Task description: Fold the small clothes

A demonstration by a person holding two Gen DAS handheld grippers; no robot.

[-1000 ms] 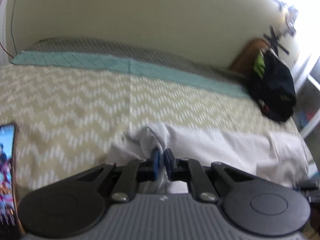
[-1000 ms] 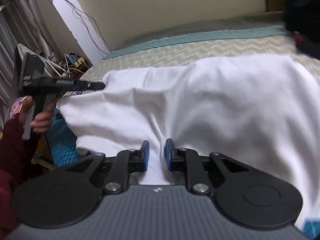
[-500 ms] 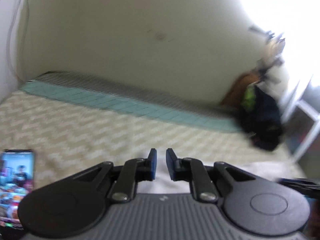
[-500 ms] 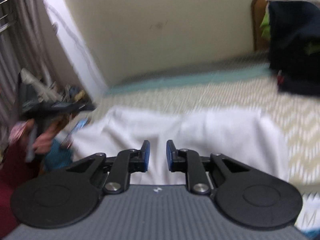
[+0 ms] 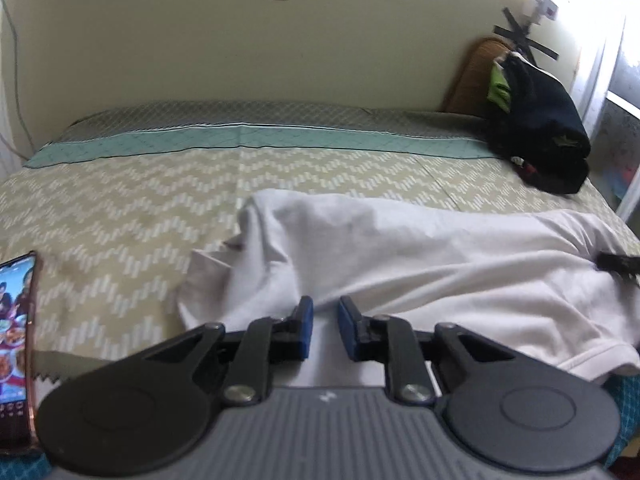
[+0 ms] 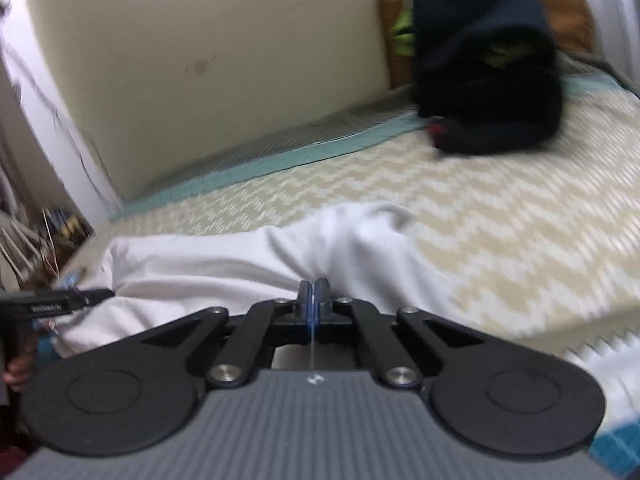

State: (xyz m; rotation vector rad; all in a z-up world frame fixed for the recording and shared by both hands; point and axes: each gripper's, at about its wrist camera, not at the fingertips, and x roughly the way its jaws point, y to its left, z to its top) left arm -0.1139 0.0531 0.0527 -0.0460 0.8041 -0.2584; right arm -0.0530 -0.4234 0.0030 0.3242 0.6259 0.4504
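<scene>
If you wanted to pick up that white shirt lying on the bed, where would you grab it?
Probably the loose edge of the white shirt nearest the left gripper, whose jaws are opening just above it. It lies flat and thin on the bed, so come from the near side, pointing down, and pinch a raised fold. The right gripper looks pinched shut on such a fold.

Chevron bedspread (image 5: 120, 216), dark bag (image 5: 544, 136), perhaps a phone (image 5: 14, 344) at left.

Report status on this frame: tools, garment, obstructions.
Left tool opening, pads clear of cloth. Right tool shut on white garment fold. Phone at left, dark bag far right, neither blocking.
</scene>
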